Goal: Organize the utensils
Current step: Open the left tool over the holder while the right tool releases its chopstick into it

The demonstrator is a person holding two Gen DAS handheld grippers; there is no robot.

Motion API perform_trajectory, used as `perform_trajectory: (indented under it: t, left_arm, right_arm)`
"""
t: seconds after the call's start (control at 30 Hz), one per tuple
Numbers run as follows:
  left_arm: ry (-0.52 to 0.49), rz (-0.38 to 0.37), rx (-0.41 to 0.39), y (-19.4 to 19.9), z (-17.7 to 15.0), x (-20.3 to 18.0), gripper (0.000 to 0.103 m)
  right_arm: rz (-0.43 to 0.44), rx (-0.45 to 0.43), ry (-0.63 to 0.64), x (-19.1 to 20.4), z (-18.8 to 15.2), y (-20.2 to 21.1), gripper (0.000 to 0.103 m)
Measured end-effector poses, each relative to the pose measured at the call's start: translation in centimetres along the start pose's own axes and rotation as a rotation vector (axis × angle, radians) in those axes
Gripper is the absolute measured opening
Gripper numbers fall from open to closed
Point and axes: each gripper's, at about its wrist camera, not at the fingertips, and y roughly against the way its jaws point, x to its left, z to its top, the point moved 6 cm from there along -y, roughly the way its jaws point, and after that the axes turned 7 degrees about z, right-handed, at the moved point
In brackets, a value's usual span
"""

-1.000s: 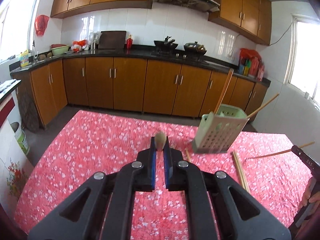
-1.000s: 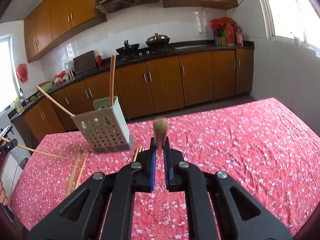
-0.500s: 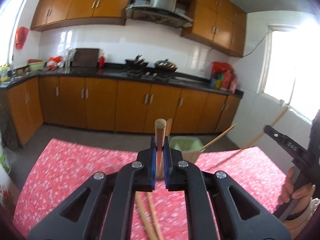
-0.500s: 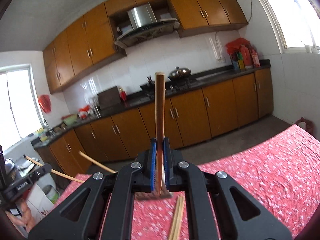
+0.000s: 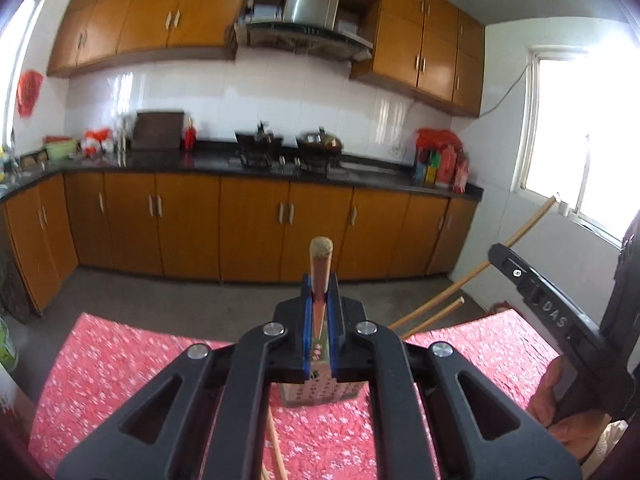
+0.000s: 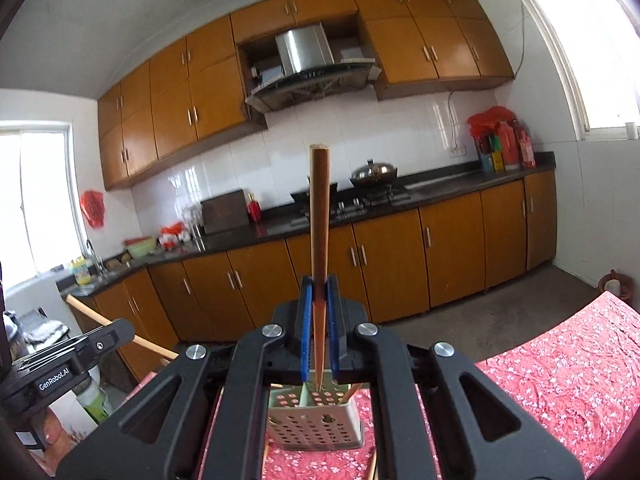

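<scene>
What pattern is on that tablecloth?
Red tablecloth with small pale flowers, clearest in the right wrist view.

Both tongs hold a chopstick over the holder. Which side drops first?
Right, probably. The right tongs hold their chopstick upright, its tip just above the holder opening. The left tongs also sit over it, but the rim is hidden there.

Two wooden chopsticks [image 6: 319,248] [image 5: 320,272] upright, each clamped between blue pads. Perforated pale-green holder [image 6: 316,420] on red floral cloth below, chopsticks inside.
</scene>
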Motion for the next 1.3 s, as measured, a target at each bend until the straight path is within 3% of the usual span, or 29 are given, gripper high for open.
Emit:
perform_trajectory:
  t: [0.37, 0.53, 0.83, 0.97, 1.1, 1.3]
  left_arm:
    - [-0.016, 0.011, 0.062, -4.1, -1.2, -0.4, 0.008]
    - [-0.011, 0.008, 0.051, -3.9, -1.2, -0.1, 0.010]
    - [0.030, 0.018, 0.017, -1.7, -1.0, 1.2, 0.013]
    - [0.038, 0.044, 0.002, 0.4, -1.8, 2.6, 0.014]
    - [0.028, 0.106, 0.010, 2.2, -4.5, 4.5, 0.017]
    - [-0.013, 0.221, 0.133, 1.4, -12.1, 8.2, 0.020]
  right_arm:
    - [-0.030, 0.113, -0.005, -0.5, -2.9, -2.5, 0.008]
    - [-0.035, 0.110, -0.006, -0.4, -2.7, -2.3, 0.022]
    - [-0.023, 0.067, -0.002, 0.1, -1.6, 0.2, 0.022]
    - [-0.036, 0.083, -0.011, -0.8, -3.0, 2.6, 0.022]
    - [-0.072, 0.164, -0.036, -2.7, -6.3, 3.9, 0.022]
    - [-0.078, 0.454, -0.100, -5.4, -16.9, 3.4, 0.022]
